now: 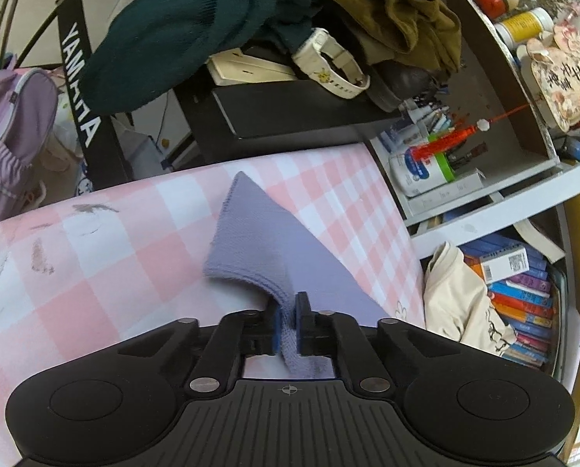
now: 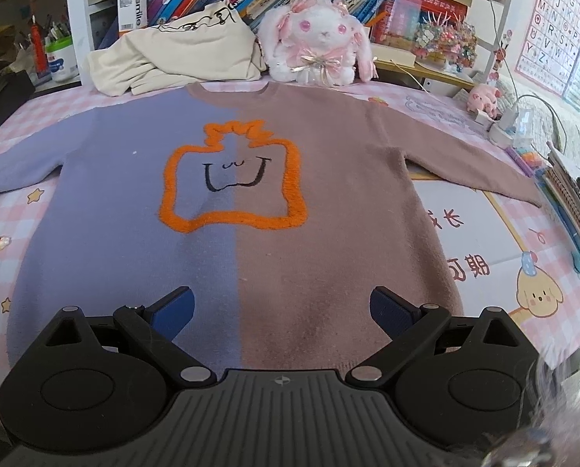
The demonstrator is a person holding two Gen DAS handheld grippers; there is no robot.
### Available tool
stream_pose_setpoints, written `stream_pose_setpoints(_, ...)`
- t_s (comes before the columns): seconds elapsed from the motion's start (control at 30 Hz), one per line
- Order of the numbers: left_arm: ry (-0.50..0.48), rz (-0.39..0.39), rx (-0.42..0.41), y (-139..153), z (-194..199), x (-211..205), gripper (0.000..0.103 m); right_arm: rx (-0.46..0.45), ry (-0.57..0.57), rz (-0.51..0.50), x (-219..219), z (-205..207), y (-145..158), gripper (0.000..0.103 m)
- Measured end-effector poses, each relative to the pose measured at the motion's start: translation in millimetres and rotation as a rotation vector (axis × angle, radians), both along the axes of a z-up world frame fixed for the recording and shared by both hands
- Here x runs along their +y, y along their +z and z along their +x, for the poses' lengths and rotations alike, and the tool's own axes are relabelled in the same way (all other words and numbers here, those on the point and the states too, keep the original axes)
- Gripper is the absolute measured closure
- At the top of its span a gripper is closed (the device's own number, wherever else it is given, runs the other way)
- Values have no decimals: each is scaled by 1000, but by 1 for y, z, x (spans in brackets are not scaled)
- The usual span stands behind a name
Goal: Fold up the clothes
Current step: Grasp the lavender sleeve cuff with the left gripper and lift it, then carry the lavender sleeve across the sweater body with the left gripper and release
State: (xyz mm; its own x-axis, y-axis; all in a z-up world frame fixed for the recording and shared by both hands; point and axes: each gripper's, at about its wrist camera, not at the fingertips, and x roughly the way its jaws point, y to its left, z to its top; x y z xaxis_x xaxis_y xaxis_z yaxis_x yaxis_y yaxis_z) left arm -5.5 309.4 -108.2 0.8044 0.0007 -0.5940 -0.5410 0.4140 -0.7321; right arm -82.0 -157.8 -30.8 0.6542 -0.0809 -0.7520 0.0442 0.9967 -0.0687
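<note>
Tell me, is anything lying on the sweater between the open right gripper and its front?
Nothing visible. The right gripper hangs open over the sweater, whose front is bare. The cream garment and plush bunny sit beyond the collar.

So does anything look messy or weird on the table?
Yes. The pink checked tablecloth has dark smudges and scribble marks near its left side, like stains. A cream garment lies crumpled behind the sweater, which lies flat except for the purple sleeve pinched up in the left gripper.
</note>
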Motion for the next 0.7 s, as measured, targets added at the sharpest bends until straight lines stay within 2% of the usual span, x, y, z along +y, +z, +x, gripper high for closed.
stream_pose_setpoints(0.07, -12, 35, 6, 2, 1, -3, 98, 1, 6, 7, -5, 0, -1, 5)
stream_pose_setpoints(0.23, -72, 226, 66, 20, 10, -23, 99, -7, 31, 19, -19, 4, -2, 5)
stream_pose_setpoints(0.5, -112, 426, 1, 71, 11, -73, 99, -3, 100, 60, -59, 23, -4, 5)
stream_pose_setpoints(0.7, -170, 533, -46, 111, 23, -132, 99, 2, 152, 97, -90, 39, -5, 5)
